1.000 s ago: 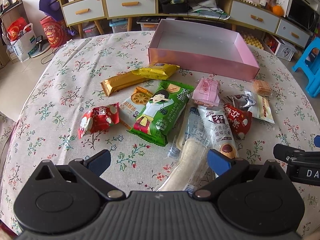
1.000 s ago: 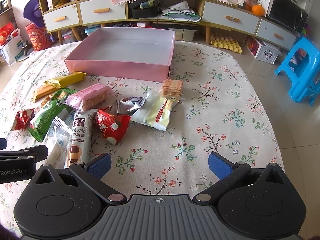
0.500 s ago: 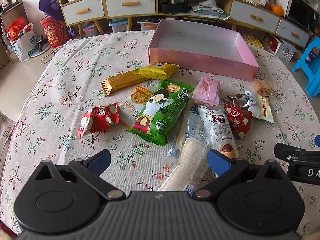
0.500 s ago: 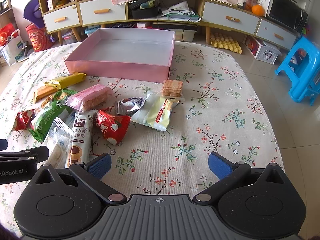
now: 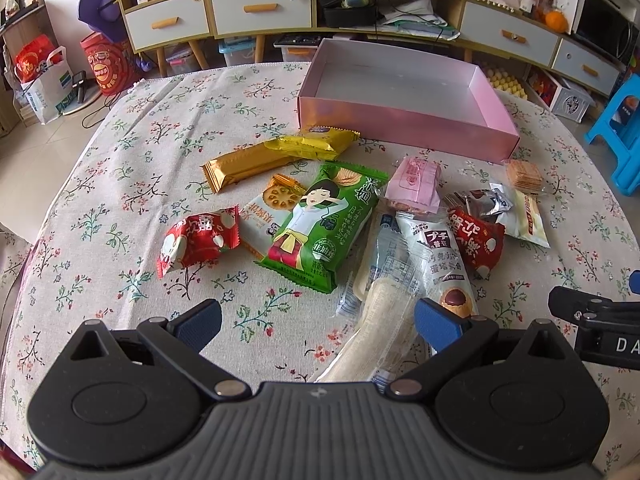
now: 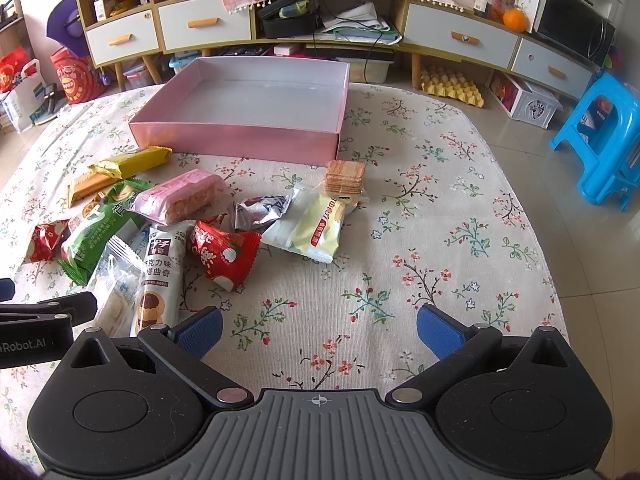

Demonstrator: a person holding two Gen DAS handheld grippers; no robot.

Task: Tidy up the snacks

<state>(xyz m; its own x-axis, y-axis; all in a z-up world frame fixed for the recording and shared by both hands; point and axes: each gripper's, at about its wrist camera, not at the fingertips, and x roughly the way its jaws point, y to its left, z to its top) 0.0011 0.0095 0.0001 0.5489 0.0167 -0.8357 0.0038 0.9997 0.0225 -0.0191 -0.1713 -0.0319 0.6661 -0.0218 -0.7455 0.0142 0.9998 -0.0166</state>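
An empty pink box (image 5: 404, 120) stands at the far side of the floral table; it also shows in the right wrist view (image 6: 236, 136). Several snack packs lie in front of it: a green pack (image 5: 324, 224), a red pack (image 5: 196, 240), a gold bar (image 5: 244, 166), a pink pack (image 6: 180, 196), a second red pack (image 6: 224, 256), a pale yellow pack (image 6: 320, 228) and a cracker stack (image 6: 344, 176). My left gripper (image 5: 318, 320) is open and empty, low over the near edge, above a clear long pack (image 5: 380, 312). My right gripper (image 6: 320, 326) is open and empty over bare cloth.
The round table's edge curves close on the right (image 6: 560, 280). A blue stool (image 6: 604, 140) stands on the floor to the right. A low cabinet with drawers (image 6: 460, 40) runs along the back wall. Red bags (image 5: 108, 64) sit on the floor at left.
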